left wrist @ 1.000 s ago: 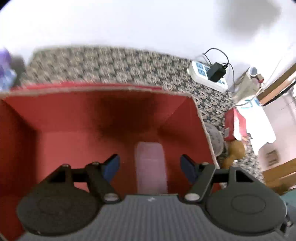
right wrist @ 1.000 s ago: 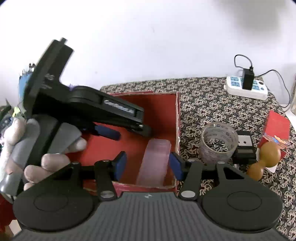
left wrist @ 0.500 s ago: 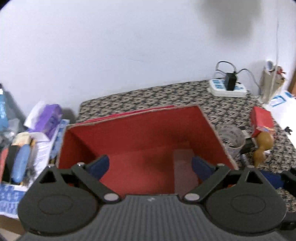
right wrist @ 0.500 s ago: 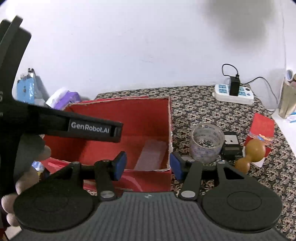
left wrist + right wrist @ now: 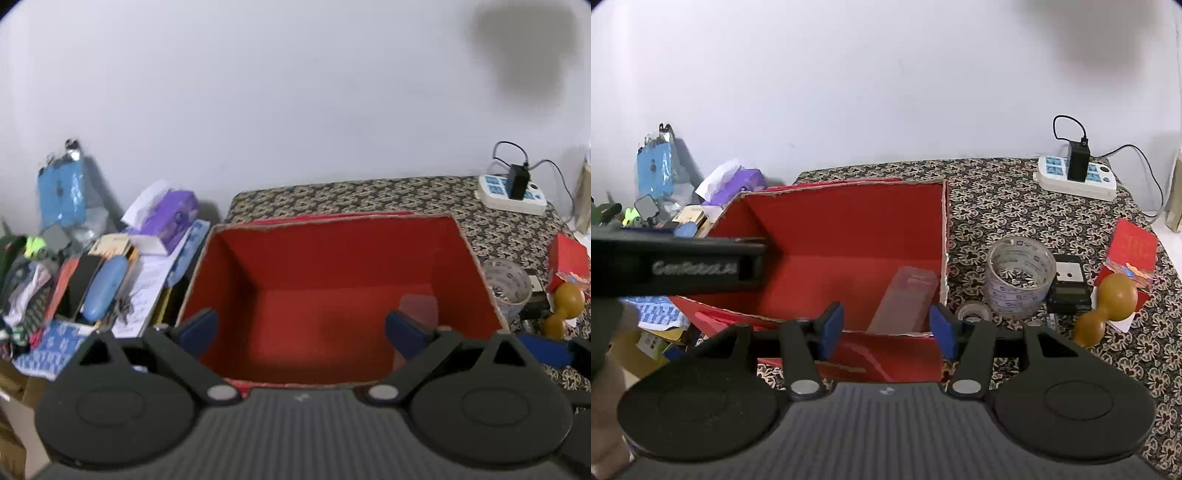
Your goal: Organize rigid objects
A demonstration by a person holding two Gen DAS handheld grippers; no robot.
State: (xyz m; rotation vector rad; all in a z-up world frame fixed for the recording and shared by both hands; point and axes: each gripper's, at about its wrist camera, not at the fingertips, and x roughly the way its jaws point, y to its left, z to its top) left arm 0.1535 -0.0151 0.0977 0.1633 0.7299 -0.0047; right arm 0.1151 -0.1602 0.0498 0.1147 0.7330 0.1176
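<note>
The left gripper is now backing away from the red box with its 2 fingers wide apart and nothing in them. The right gripper is waiting, half open and empty. The clear case is lying inside the box, so it is put away. The tape roll is waiting beside the box.

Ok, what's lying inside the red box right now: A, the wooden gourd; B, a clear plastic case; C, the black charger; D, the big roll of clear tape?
B: a clear plastic case lies on the floor of the red box by its right wall, while the tape roll and the wooden gourd sit outside on the patterned cloth.
</note>
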